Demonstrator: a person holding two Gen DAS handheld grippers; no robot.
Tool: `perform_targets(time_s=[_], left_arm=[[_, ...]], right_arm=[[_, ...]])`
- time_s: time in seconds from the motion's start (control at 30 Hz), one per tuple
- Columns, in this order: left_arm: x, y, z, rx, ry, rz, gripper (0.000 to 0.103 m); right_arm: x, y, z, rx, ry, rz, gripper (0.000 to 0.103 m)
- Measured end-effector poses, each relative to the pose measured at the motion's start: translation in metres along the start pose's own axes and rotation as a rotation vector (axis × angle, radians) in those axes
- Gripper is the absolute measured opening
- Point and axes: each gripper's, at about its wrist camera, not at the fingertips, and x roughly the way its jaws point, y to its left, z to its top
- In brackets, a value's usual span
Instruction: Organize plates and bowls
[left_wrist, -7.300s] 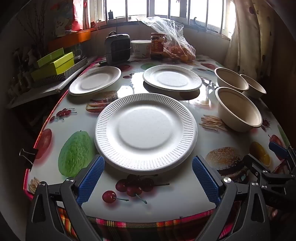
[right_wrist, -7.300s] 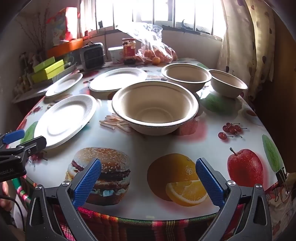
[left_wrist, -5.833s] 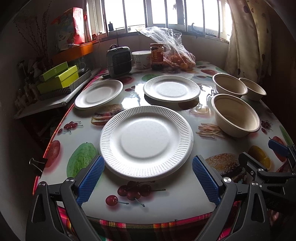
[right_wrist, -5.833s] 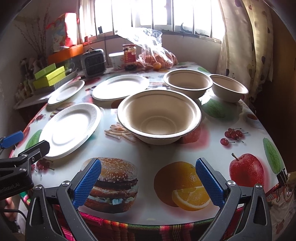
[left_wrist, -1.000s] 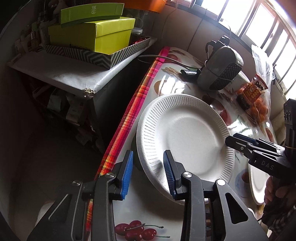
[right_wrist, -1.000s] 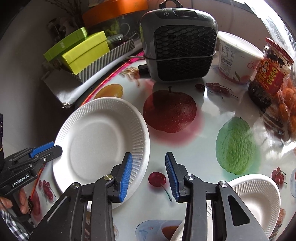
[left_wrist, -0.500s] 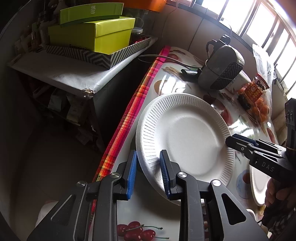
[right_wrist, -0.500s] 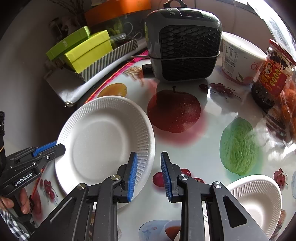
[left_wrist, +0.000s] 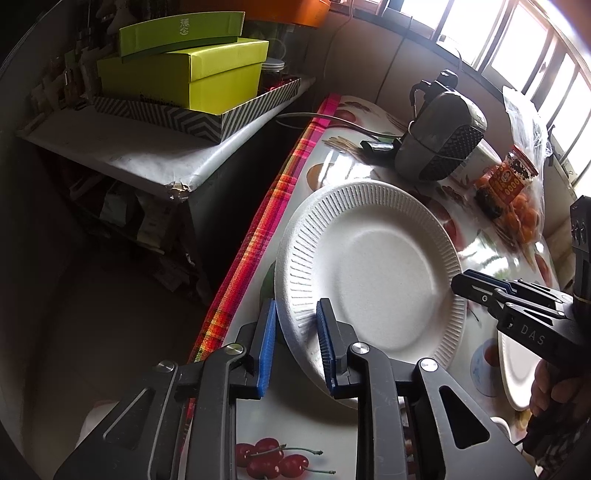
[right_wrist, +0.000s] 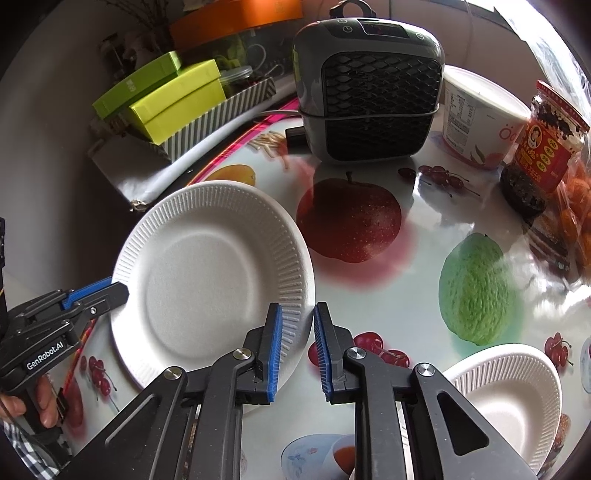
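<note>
Both jaws on one plate

Left gripper (left_wrist: 293, 345) and right gripper (right_wrist: 298, 349) nearly pinching the paper plate (left_wrist: 369, 280) centre-frame; uneven pull could buckle its rim.

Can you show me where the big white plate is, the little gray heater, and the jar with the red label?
white plate (right_wrist: 192, 273), right wrist view, on its flat middle.
gray heater (right_wrist: 376, 85), right wrist view, on the front grille.
red-label jar (right_wrist: 546, 147), right wrist view, on the label.
</note>
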Motion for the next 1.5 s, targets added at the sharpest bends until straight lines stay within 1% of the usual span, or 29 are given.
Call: perform_targets(time_s=[0.43,0.8,1.03,1.27,1.5], left_arm=[[-0.011,-0.005,-0.002,0.006,-0.006,-0.01,0.023],[-0.037,-0.017,-0.01,0.025,-0.031,-0.041,0.023],[-0.055,-0.027,-0.021,0.042,-0.045,-0.06,0.023],[-0.065,-0.036,-0.035,0.055,-0.045,-0.075,0.023],[-0.077,-0.047,-0.053,0.073,-0.046,-0.1,0.023]], right_arm=[[-0.018,-0.002,-0.005,0.016,-0.016,0.008,0.017],[-0.049,0.0,-0.016,0.019,-0.038,-0.009,0.017],[-0.075,-0.001,-0.033,0.022,-0.057,-0.016,0.017],[-0.094,-0.002,-0.049,0.037,-0.071,-0.019,0.017],[-0.109,-0.008,-0.071,0.059,-0.069,-0.021,0.017]])
